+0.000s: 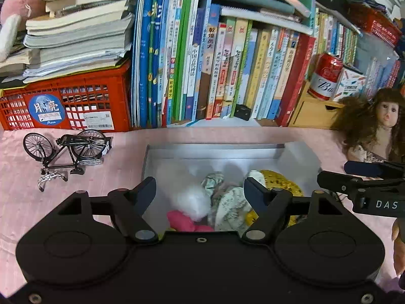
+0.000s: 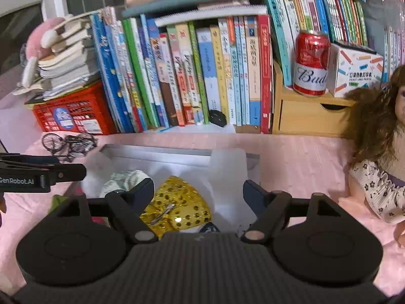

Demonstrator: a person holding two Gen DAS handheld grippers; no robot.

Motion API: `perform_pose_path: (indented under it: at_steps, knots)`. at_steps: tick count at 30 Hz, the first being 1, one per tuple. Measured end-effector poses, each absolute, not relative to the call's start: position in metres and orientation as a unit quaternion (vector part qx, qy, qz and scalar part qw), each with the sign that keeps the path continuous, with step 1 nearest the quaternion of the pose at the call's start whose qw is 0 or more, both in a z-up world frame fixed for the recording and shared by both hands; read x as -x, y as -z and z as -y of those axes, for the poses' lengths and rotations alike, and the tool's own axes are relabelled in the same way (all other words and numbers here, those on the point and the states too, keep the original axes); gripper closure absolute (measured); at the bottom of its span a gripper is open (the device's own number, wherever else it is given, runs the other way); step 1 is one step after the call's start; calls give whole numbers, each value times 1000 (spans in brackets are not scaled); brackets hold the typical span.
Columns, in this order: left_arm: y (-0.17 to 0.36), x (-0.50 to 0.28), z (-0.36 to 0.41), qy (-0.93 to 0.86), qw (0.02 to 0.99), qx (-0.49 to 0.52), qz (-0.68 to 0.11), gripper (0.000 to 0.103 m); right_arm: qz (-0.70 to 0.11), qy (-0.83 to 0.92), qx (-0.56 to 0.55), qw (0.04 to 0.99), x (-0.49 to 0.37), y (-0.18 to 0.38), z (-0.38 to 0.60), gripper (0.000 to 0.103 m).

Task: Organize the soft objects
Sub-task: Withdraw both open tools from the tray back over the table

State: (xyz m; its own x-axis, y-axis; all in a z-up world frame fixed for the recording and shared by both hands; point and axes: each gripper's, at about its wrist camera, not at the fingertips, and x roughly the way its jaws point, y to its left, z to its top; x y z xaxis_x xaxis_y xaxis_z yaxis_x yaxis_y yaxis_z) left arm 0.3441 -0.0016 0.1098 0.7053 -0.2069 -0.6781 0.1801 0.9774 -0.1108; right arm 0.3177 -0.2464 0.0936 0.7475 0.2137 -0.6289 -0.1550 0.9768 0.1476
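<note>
A grey open box [image 1: 215, 149] stands on the pink cloth. It holds a white fluffy piece [image 1: 187, 197], a pink piece [image 1: 184, 221], a pale patterned cloth [image 1: 230, 207] and a shiny gold dotted piece [image 1: 283, 185]. My left gripper [image 1: 200, 190] is open and empty above the box. My right gripper [image 2: 198, 192] is open and empty above the gold piece [image 2: 182, 202], beside the patterned cloth [image 2: 126, 179], over the box [image 2: 157, 152]. Each gripper shows at the edge of the other's view.
A doll with brown curly hair [image 1: 379, 124] sits right of the box, also in the right wrist view [image 2: 379, 152]. A model bicycle [image 1: 68, 149] lies to the left. Behind are a red crate [image 1: 68, 103], a row of books [image 1: 215, 63], a red can [image 1: 325, 76] and a wooden drawer [image 1: 311, 111].
</note>
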Motion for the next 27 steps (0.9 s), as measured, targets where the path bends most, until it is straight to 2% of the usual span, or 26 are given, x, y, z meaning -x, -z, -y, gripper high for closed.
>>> perform_pose_path:
  at_steps: [18, 27]
  knots:
    - [-150, -252, 20, 145, 930, -9, -338, 22, -284, -136, -17, 949, -238, -137, 249, 14]
    - [-153, -188, 25, 190, 928, -9, -322, 21, -244, -153, 0, 958, -182, -150, 263, 10]
